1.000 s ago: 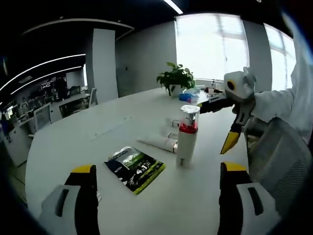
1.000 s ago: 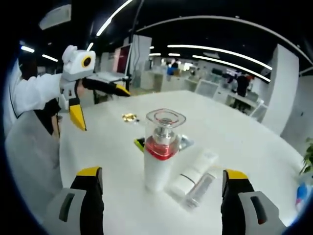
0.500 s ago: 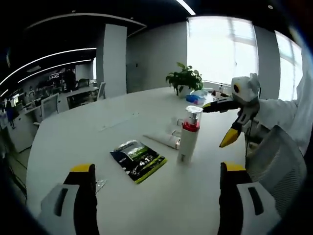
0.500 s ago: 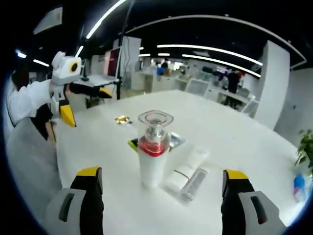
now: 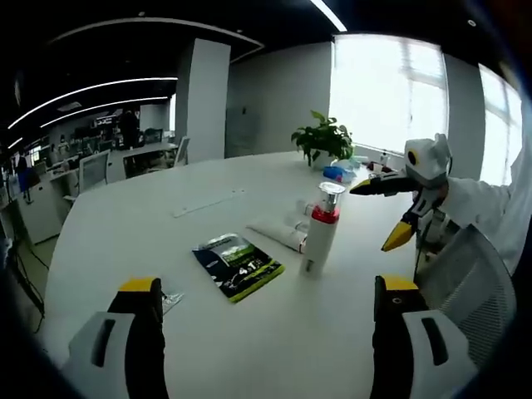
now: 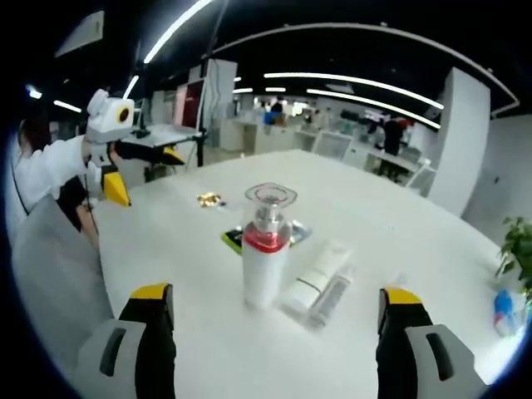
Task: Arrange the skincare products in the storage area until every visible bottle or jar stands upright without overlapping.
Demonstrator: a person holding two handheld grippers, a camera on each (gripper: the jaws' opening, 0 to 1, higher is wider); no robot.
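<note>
A white pump bottle (image 5: 320, 229) with a red band and clear cap stands upright on the white table (image 5: 125, 233); it is also central in the right gripper view as the pump bottle (image 6: 264, 247). Beside it lie a white tube (image 5: 273, 236) and a clear tube (image 6: 327, 298), both on their sides, with the white tube (image 6: 315, 273) next to the bottle. My left gripper (image 5: 266, 299) is open, well short of the bottle. My right gripper (image 6: 274, 303) is open too, facing the bottle from the opposite side. Each gripper appears in the other's view: right gripper (image 5: 399, 212), left gripper (image 6: 137, 170).
A dark green sachet (image 5: 237, 266) lies flat left of the bottle. A small gold item (image 6: 208, 199) rests on the table. A potted plant (image 5: 326, 140) and blue items (image 5: 339, 173) stand at the far edge. A mesh chair (image 5: 465, 283) sits at the right.
Both grippers have drawn back from the bottle, which looks smaller and farther away now. The bottle, tubes and sachet stay where they were.
</note>
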